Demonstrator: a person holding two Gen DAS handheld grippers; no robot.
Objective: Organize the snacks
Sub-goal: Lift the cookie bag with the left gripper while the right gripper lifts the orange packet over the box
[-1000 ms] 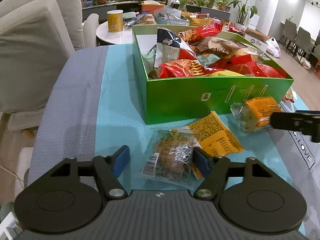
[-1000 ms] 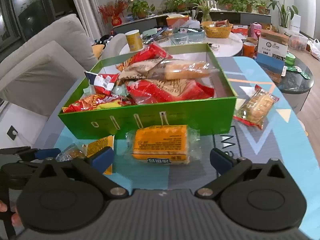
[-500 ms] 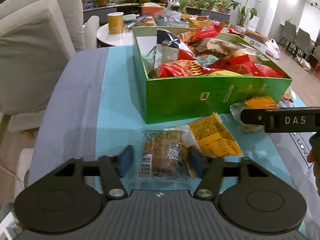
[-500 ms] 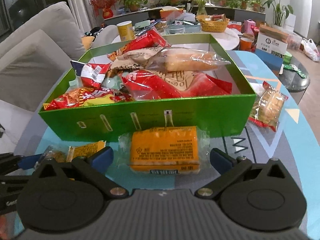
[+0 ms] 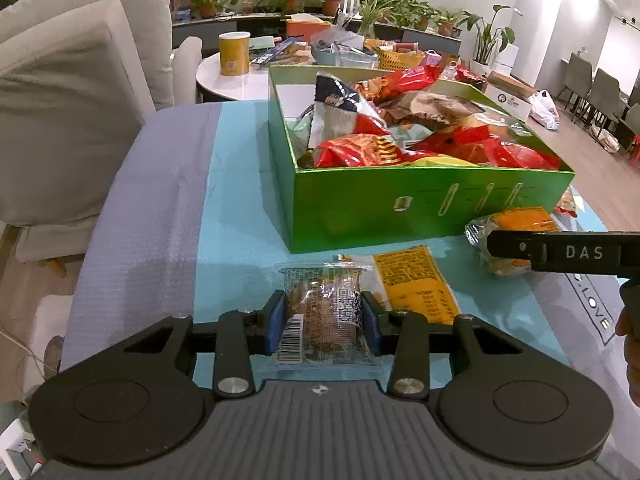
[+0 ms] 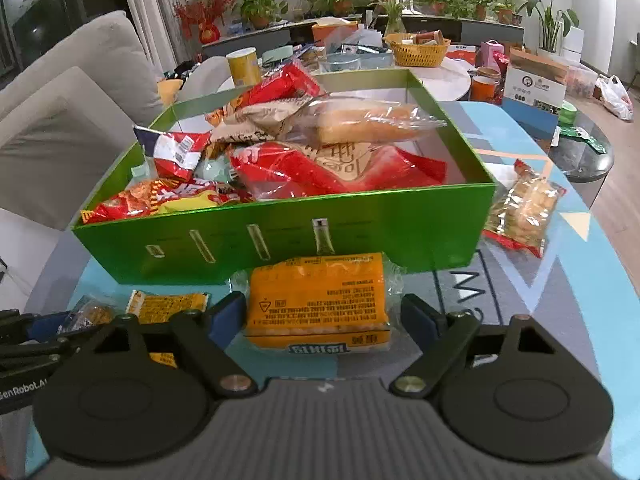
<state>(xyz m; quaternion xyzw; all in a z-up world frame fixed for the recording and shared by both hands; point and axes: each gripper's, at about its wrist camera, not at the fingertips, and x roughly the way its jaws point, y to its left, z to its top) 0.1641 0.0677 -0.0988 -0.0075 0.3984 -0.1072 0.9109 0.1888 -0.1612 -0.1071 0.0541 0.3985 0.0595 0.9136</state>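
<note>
Left wrist view: left gripper [image 5: 323, 322] clamps one brown snack packet [image 5: 322, 320]; right gripper [image 6: 323, 316] open astride one orange packet [image 6: 318, 306].

Table mat [image 5: 240, 216] (blue-grey) bears green box [image 5: 420, 208]; snack packets [image 6: 520, 210].

I count one green box [image 6: 280, 240] ahead of my two hand-held grippers, left [image 5: 323, 316] and right [image 6: 322, 316], three loose snack packets on the surface outside it: one clear brown packet [image 5: 324, 320], one orange packet [image 6: 318, 304], one red-edged cracker packet [image 6: 520, 212].
</note>
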